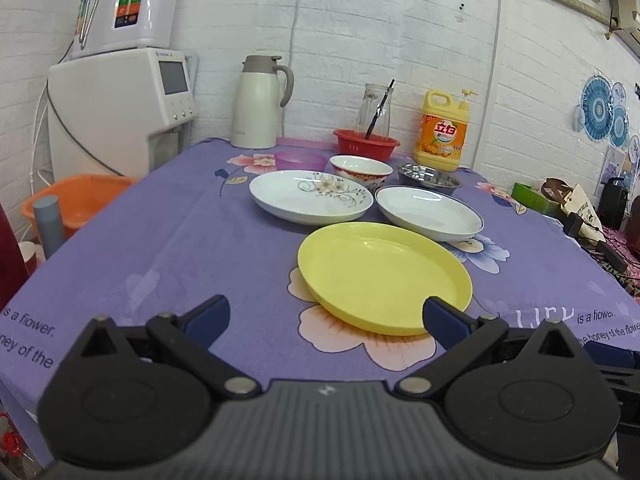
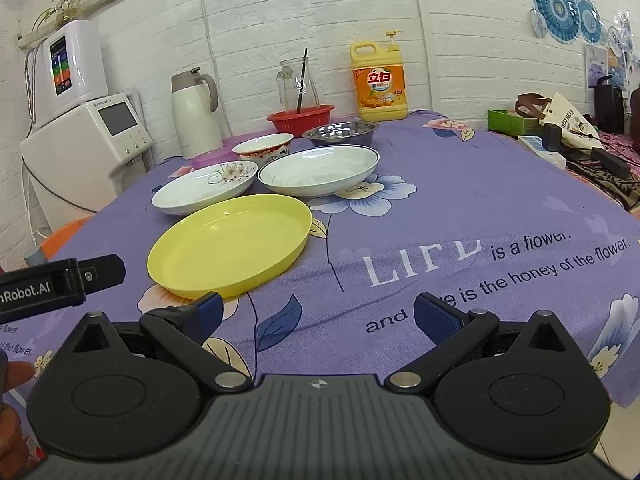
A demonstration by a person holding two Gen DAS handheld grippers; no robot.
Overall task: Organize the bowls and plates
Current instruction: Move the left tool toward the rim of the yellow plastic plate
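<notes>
Two tools, left tool (image 1: 326, 316) and right tool (image 2: 316, 312), hover with jaws spread and empty; approach the round yellow plastic plate (image 1: 384, 276) low, pinching its near rim squarely.

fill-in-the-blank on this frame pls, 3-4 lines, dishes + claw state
1. The plate nearest both claws is ____ in colour.
2. The left claw and right claw are both ____ and hold nothing.
3. The flower-pattern plate lies ____ on the tablecloth, not stacked.
4. The glass jug stands in a ____ basket.

Missing words: yellow; open; flat; red
</notes>
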